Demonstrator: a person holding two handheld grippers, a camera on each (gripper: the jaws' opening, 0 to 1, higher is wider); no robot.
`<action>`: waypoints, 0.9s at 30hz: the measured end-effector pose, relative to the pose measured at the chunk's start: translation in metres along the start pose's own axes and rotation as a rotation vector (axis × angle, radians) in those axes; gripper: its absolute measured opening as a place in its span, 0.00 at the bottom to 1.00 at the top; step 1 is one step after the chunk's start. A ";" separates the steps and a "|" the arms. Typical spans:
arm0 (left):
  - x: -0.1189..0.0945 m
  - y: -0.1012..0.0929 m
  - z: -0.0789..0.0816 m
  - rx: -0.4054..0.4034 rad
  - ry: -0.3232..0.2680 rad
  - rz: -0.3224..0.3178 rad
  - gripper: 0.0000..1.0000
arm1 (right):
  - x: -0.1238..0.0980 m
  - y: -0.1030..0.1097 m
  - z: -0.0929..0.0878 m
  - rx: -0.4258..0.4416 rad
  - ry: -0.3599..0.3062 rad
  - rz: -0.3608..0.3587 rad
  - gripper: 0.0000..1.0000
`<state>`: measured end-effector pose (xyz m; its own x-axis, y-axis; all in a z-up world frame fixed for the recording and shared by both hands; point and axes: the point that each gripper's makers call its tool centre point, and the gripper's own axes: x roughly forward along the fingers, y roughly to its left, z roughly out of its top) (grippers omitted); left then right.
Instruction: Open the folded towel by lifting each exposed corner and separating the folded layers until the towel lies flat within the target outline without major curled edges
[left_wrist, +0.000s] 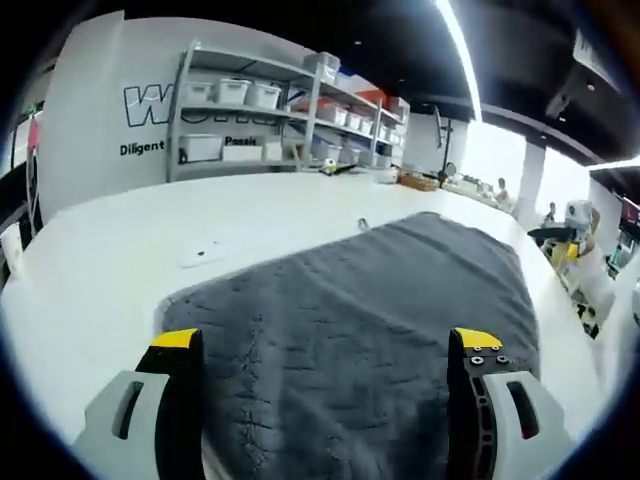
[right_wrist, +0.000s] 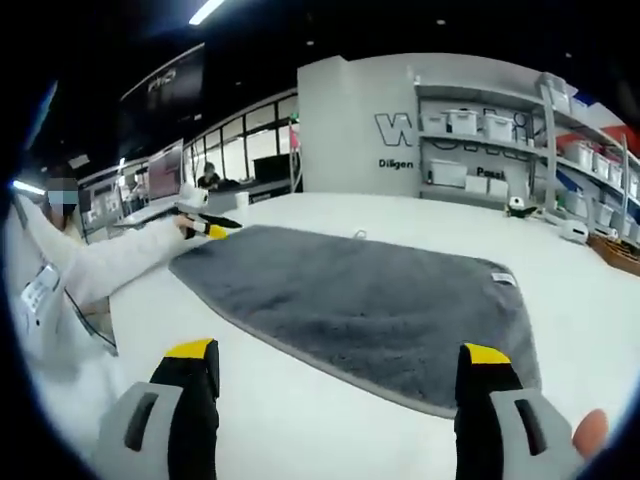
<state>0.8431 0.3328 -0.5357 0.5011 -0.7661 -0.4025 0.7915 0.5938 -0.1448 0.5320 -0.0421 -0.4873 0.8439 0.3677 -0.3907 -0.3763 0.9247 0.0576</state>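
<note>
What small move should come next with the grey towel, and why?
Probably none beyond a light check. The grey towel already lies spread flat on the white table, its edges not visibly curled and its label at one edge. Both the right gripper and the left gripper are open and hold nothing. I cannot see a target outline, so alignment stays unconfirmed.

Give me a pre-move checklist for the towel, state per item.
1. Towel spread as one layer on the table: ok, looks flat.
2. Curled edges: ok along the near edge; far edge cannot tell.
3. Inside target outline: cannot tell, no outline visible.
4. Left gripper open, jaws empty, over the towel: ok.
5. Right gripper open, empty, off the towel's edge: ok.
6. Label tag lying flat at its corner: ok.
</note>
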 end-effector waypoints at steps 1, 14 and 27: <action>0.005 0.005 -0.001 -0.019 0.006 -0.002 0.99 | -0.001 0.000 0.000 -0.001 0.002 -0.002 0.99; 0.015 0.039 0.000 -0.109 -0.013 0.049 0.97 | -0.005 -0.006 -0.002 0.001 0.014 -0.019 0.99; -0.039 -0.014 -0.004 0.016 0.007 0.085 1.00 | -0.017 -0.031 0.000 0.011 0.000 -0.098 0.99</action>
<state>0.8113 0.3553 -0.5222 0.5640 -0.7114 -0.4194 0.7519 0.6524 -0.0955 0.5293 -0.0774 -0.4819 0.8763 0.2756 -0.3952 -0.2878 0.9572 0.0294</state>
